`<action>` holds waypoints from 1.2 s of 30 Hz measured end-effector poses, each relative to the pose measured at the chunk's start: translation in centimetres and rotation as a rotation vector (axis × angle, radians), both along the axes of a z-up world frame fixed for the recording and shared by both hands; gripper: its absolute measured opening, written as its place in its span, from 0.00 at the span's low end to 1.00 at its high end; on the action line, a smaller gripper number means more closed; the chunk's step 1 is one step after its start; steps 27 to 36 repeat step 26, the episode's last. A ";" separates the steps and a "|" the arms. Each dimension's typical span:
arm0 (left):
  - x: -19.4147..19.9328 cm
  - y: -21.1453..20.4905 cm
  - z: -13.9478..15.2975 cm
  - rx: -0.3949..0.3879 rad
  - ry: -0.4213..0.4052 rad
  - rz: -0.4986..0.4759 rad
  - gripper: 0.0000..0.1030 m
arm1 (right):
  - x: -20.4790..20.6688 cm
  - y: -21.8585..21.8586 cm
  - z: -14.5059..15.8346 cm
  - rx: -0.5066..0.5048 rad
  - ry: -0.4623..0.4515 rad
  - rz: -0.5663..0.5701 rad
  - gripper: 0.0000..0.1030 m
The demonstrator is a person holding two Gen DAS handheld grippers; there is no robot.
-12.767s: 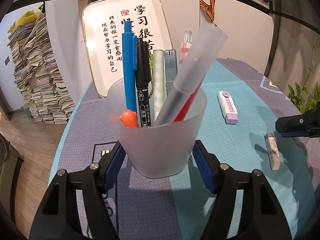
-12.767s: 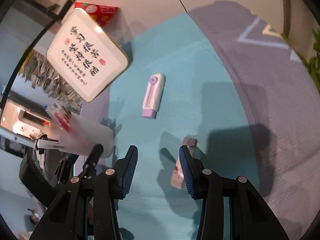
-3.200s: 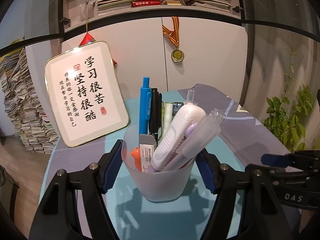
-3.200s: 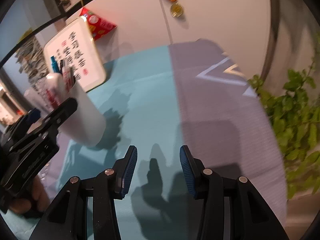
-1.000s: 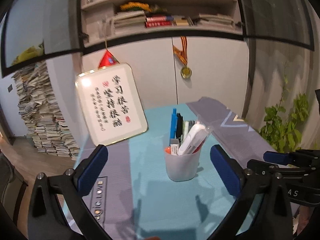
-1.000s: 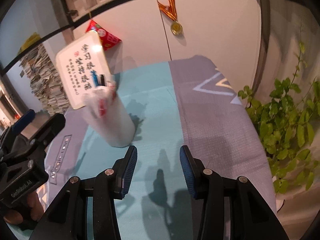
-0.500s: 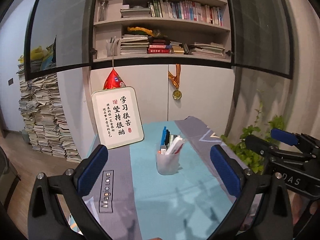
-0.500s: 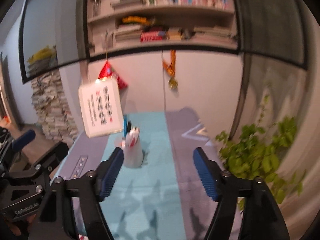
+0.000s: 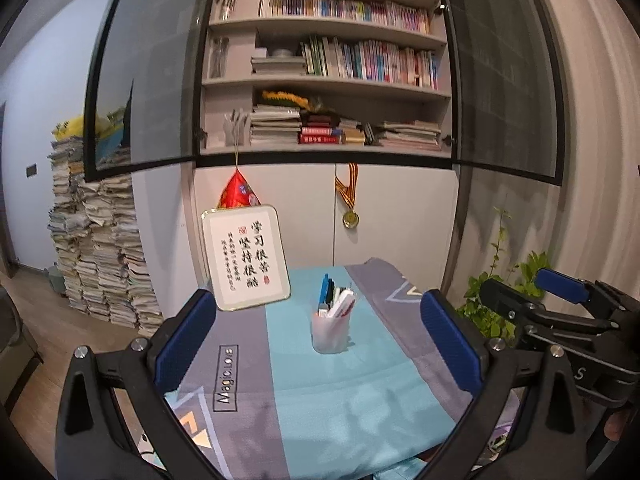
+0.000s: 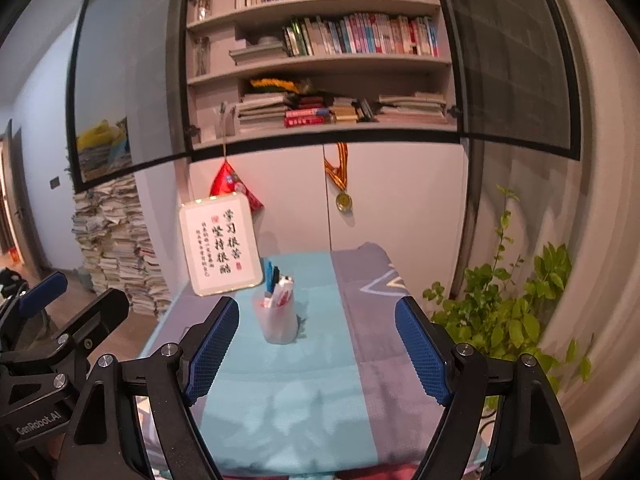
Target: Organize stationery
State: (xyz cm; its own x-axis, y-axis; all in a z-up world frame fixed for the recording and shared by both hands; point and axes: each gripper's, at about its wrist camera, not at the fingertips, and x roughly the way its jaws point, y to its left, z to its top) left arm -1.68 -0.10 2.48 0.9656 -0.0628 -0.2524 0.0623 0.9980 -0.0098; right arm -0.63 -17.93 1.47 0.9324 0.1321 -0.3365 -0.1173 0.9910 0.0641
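A frosted, translucent plastic cup (image 9: 330, 332) is standing upright on the teal middle band of a woven cloth (image 9: 320, 396) that is covering the table; grey bands are flanking the teal on both sides. The cup is tapering toward its base and is holding the stationery: a blue pen (image 9: 322, 289), a black pen, and several white and red items leaning toward its right rim, too small to tell apart. The left gripper (image 9: 318, 344) is hanging well back from the cup with its jaws spread wide and nothing between them; its fingers are black, each faced with a ribbed blue pad (image 9: 185, 340). The right gripper (image 10: 317, 352) is likewise standing released and empty, its blue pads dimpled. Behind the cup, a rounded, gold-rimmed white sign (image 9: 245, 257) with black calligraphy is leaning against a pale cabinet. A leafy green plant (image 10: 516, 312) is standing beside the table's right edge.
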 end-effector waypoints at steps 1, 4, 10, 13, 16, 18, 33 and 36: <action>-0.2 -0.1 0.1 0.004 -0.005 0.003 0.99 | -0.2 0.0 0.0 0.000 -0.004 0.002 0.79; -0.6 -0.2 0.1 0.012 -0.010 0.000 0.99 | -0.6 0.0 -0.1 0.004 -0.003 0.009 0.79; -1.1 -0.4 0.0 0.020 -0.024 0.003 0.99 | -1.1 -0.3 -0.3 0.012 -0.007 0.010 0.79; -1.4 -0.3 0.1 0.018 -0.031 0.006 0.99 | -1.5 -0.3 -0.2 0.013 -0.018 0.005 0.79; -1.5 -0.3 0.0 0.018 -0.029 0.006 0.99 | -1.6 -0.4 -0.3 0.014 -0.023 0.003 0.79; -1.5 -0.3 0.0 0.019 -0.025 0.006 0.99 | -1.7 -0.5 -0.3 0.021 -0.025 0.003 0.79; -1.5 -0.4 0.0 0.024 -0.023 0.006 0.99 | -1.8 -0.9 -0.2 0.029 -0.028 0.000 0.79; -1.5 -0.4 0.0 0.024 -0.023 0.006 0.99 | -1.8 -0.9 -0.2 0.029 -0.028 0.000 0.79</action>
